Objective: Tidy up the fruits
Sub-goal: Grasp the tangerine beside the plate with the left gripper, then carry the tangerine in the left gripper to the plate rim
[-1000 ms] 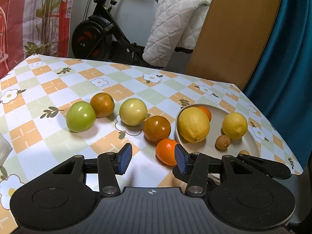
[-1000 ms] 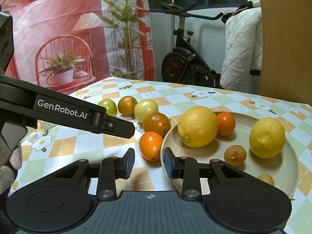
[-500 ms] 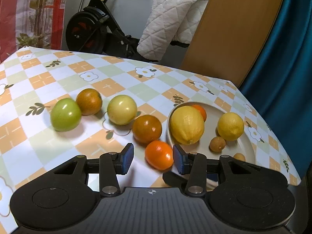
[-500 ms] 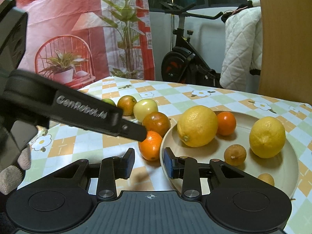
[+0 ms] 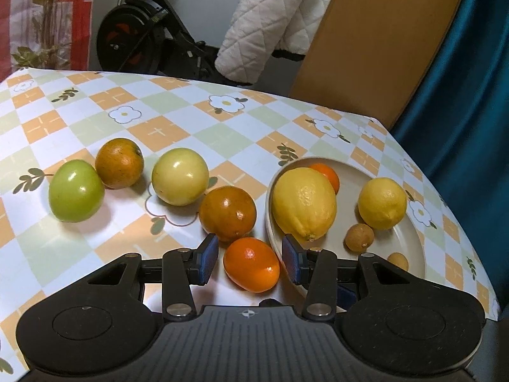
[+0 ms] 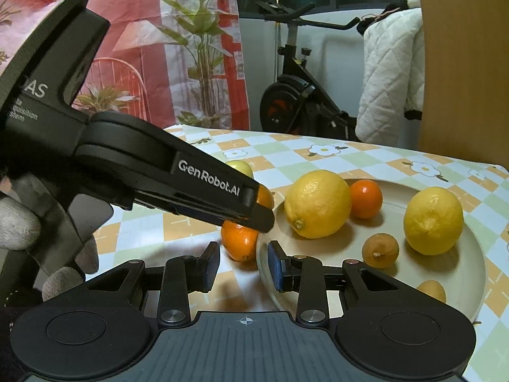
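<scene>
A small orange mandarin (image 5: 251, 264) lies on the tablecloth just left of a beige plate (image 5: 350, 187). My left gripper (image 5: 250, 262) straddles it. Its jaws are closing, and a thin gap still shows between each blue pad and the peel. In the right wrist view the left gripper's black finger (image 6: 222, 191) slants down over that mandarin (image 6: 238, 242). My right gripper (image 6: 243, 267) hangs still over the plate's near rim (image 6: 264, 273), open, with nothing between its pads. The plate holds a large lemon (image 5: 303, 203), a smaller lemon (image 5: 381, 203), a small orange (image 5: 327, 175) and two little brown fruits.
On the cloth to the left sit a dark orange (image 5: 227, 213), a pale yellow fruit (image 5: 179, 176), a brownish orange (image 5: 119, 163) and a green fruit (image 5: 76, 191). The table edge runs close behind the plate on the right. An exercise bike and a wooden panel stand beyond.
My left gripper has moved forward and down onto the mandarin, and its jaws have narrowed around it. The right gripper has stayed put.
</scene>
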### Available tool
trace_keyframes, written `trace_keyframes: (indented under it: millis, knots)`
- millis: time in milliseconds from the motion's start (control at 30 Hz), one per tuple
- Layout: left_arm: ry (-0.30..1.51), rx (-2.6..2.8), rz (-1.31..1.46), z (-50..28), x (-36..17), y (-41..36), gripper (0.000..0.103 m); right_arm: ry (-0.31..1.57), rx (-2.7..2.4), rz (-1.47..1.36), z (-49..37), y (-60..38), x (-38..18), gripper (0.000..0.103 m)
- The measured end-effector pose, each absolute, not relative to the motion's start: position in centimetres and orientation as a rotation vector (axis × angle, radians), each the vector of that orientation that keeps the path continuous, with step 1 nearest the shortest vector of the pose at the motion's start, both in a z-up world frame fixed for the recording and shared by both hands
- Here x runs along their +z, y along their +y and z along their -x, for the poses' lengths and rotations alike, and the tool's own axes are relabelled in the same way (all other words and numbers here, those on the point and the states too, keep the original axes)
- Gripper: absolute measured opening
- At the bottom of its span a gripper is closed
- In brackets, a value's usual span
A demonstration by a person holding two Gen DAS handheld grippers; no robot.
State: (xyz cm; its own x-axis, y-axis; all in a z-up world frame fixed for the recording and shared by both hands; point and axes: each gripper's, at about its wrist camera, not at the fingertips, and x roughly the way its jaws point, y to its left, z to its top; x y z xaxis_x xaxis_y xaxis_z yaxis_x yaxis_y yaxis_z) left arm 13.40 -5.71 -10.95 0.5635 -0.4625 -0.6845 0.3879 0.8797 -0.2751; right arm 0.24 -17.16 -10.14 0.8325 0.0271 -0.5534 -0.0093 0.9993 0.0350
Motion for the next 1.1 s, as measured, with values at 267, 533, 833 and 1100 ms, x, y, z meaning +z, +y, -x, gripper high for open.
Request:
trace_keyframes:
  millis: [267, 533, 833, 1100]
  knots:
    - [0.844, -0.525, 0.118, -12.8, -11.0, -4.4, 0.039, 0.586, 0.014, -0.019, -0.2, -17.0, -10.0, 0.031]
    - [0.850, -0.505, 0.143, -12.4, -10.8, -2.7, 0.039, 0.591, -0.007, 0.007, 0.0, -16.8, -9.8, 0.031]
    - [0.845, -0.470, 0.254, -13.1, -10.8, 0.9, 0.038, 0.599, 0.030, 0.093, -0.9, -14.8, -9.3, 0.030]
    - [0.829, -0.529, 0.339, -14.0, -10.7, 1.4, 0.038, 0.679, 0.043, 0.179, -3.7, -12.5, -9.8, 0.030]
